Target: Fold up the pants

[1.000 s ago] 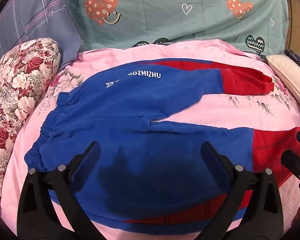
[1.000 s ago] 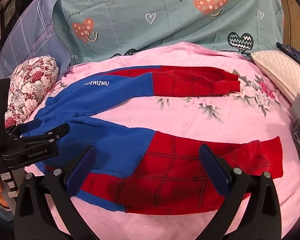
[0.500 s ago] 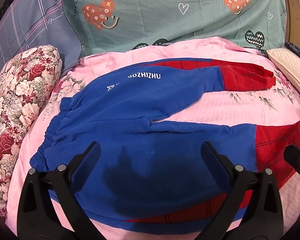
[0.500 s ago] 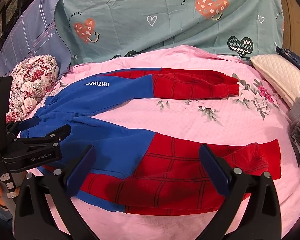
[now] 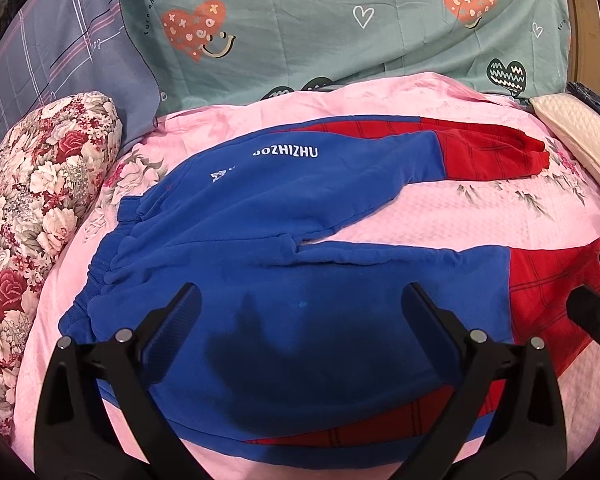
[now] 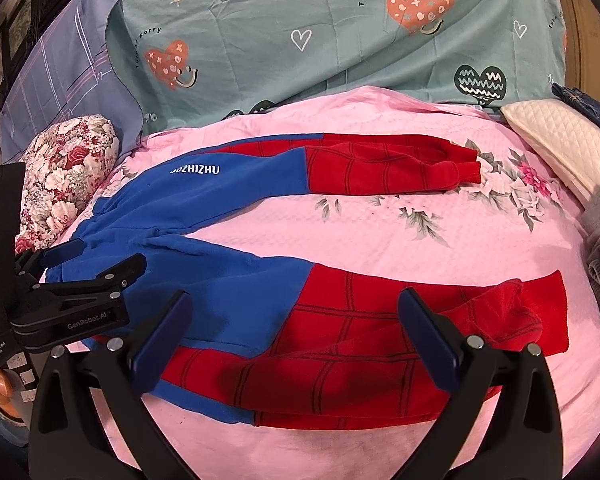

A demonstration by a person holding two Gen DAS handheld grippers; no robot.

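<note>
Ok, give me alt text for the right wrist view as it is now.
Blue and red pants lie spread flat on a pink floral bedspread, legs apart, cuffs to the right. The right gripper hovers open over the near leg, holding nothing. The left gripper is at the waistband end, with teal and floral pillows behind.

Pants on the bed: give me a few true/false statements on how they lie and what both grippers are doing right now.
1. The pants lie spread on the pink bedspread with the two legs apart. True.
2. The right gripper is clamped on a red cuff. False: its jaws stand open over the near leg, holding nothing.
3. The left gripper is open above the blue part of the near leg. True.
4. The waistband points toward the cream pillow. False: it lies toward the floral pillow; the red cuffs point toward the cream pillow.
5. White lettering shows on the far leg. True.
</note>
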